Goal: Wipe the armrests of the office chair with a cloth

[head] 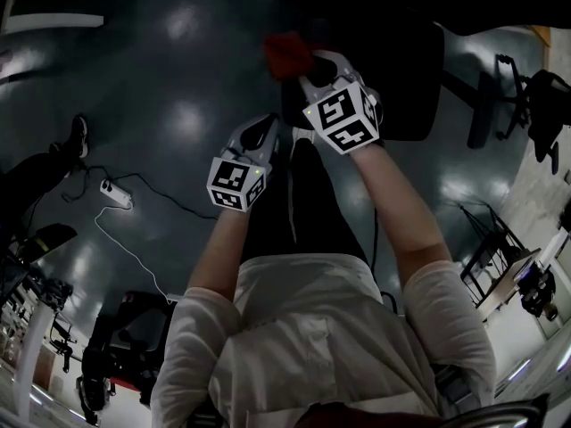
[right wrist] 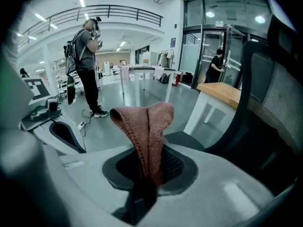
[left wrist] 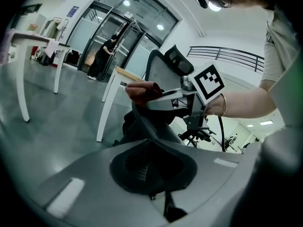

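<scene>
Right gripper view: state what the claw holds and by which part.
The right claw grips the reddish cloth by its bunched lower end; the rest stands up above the jaws. The left claw is shut, empty.

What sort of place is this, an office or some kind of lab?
Likely a big open office or lab hall: tall glass doors, a railed upper balcony, a white table and an office chair.

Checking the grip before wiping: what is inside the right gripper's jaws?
A folded reddish knitted cloth, pinched by the right gripper, top sticking out. Its part deep between the jaws is covered.
</scene>
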`<act>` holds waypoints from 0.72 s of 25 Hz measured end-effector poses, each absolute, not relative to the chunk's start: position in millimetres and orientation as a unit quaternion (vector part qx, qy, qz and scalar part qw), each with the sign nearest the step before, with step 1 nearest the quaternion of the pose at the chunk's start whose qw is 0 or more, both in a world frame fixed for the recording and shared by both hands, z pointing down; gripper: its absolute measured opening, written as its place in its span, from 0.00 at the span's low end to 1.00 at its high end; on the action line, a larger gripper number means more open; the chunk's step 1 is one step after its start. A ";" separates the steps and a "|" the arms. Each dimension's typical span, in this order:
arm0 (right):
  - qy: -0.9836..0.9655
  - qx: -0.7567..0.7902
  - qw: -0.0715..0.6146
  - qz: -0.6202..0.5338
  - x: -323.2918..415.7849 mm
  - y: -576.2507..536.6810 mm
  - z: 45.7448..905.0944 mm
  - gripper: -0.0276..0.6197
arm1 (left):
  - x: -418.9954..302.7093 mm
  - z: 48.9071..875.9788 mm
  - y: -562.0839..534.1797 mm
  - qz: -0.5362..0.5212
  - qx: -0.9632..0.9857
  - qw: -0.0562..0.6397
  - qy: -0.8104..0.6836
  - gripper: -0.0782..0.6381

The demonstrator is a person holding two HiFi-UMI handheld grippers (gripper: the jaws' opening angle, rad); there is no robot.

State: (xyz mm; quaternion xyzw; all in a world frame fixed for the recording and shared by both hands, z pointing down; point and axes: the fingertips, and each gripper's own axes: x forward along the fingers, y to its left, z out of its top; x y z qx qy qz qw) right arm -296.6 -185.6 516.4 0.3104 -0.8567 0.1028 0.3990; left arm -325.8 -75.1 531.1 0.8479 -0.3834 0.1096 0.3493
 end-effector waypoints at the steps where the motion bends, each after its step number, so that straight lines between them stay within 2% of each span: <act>1: -0.857 0.310 0.398 0.105 -297.8 -178.1 515.7 0.12 | -325.7 530.8 -73.2 0.110 0.849 0.349 -0.381 0.13; 18: -0.841 0.363 0.320 0.241 -299.4 -42.9 507.3 0.12 | -334.1 518.5 -35.7 0.121 0.873 0.326 -0.343 0.13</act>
